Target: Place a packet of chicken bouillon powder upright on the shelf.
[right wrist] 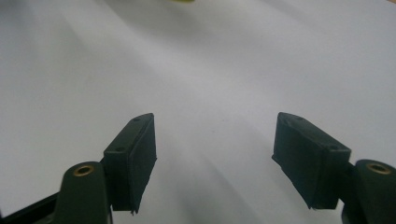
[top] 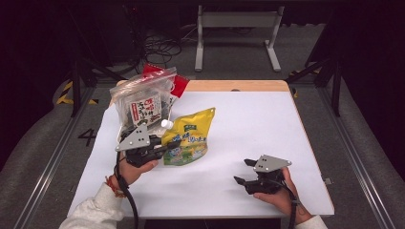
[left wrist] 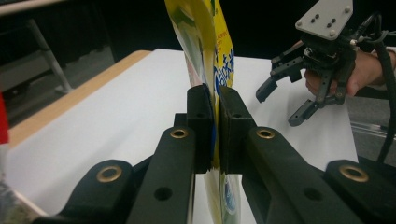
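Yellow pouch (top: 188, 138), a spouted snack pack with a white cap and blue lettering, sits near the left middle of the white counter (top: 248, 124), its lower left edge gripped by the left claw (top: 162, 148). In the left gripper view that left claw (left wrist: 215, 126) is pressed together on the yellow pouch (left wrist: 212, 42): the two black pads squeeze the thin edge of the pack, which stands upright between them and rises above them, tilting slightly. From the high view the pouch leans with its top corner pointing up and to the right, its lower part close to the counter; whether it touches the surface I cannot tell. Just behind it, toward the far left corner of the counter, stands a clear zip bag (top: 143, 98) holding dark printed packets, with a red packet (top: 179, 83) showing behind the bag. The right claw (top: 244, 171) is held low over the near right part of the counter, well apart from the pouch, with a hand wrapped around its body. Its jaws are spread with nothing between them, and the right gripper view shows the right claw (right wrist: 215, 158) over bare white counter. The left gripper view also catches this right claw (left wrist: 280, 102) farther off, jaws apart, above the counter's right side. A wooden strip runs along the counter's far edge.
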`<state>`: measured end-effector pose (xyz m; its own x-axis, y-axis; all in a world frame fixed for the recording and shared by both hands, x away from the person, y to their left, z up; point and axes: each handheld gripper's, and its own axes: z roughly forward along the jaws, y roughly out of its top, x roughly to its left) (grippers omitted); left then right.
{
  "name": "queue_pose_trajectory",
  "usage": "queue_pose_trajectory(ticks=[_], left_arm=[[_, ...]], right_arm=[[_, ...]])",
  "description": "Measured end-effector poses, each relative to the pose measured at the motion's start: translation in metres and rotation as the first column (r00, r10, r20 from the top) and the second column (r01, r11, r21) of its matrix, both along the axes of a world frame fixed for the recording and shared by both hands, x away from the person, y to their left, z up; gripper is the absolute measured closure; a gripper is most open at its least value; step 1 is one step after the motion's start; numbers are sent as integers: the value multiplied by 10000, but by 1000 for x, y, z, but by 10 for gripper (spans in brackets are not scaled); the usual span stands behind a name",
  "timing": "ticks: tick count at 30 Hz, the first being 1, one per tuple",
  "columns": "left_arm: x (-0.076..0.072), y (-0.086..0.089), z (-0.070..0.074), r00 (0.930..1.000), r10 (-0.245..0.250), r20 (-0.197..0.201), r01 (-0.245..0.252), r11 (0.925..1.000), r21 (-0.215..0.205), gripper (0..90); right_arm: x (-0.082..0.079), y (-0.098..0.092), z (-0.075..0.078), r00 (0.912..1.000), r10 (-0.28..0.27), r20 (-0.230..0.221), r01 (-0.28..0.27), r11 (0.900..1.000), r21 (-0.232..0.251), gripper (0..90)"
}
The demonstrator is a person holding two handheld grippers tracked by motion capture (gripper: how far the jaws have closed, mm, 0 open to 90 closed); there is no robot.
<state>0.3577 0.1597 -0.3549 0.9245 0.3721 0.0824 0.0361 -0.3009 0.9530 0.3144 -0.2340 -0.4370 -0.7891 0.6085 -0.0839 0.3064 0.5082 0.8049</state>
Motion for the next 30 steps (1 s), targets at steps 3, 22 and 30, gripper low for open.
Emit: queue_pose_trajectory(ticks=[3,22,30], left_arm=[[-1,6,4,9999,94,88,-93,9999,-135,850],[3,91,25,9807,1732,906,-1676,9836,-663,850],[12,98,19,9758,1945,1001,-1914,9807,-403,849]], right_arm=[[0,-2,1,10000,-90,6,90,10000,28,298],[3,-3,-1,9992,-410,-38,410,9990,188,285],[3,-1,-3,9994,-309,-148,311,9994,165,284]])
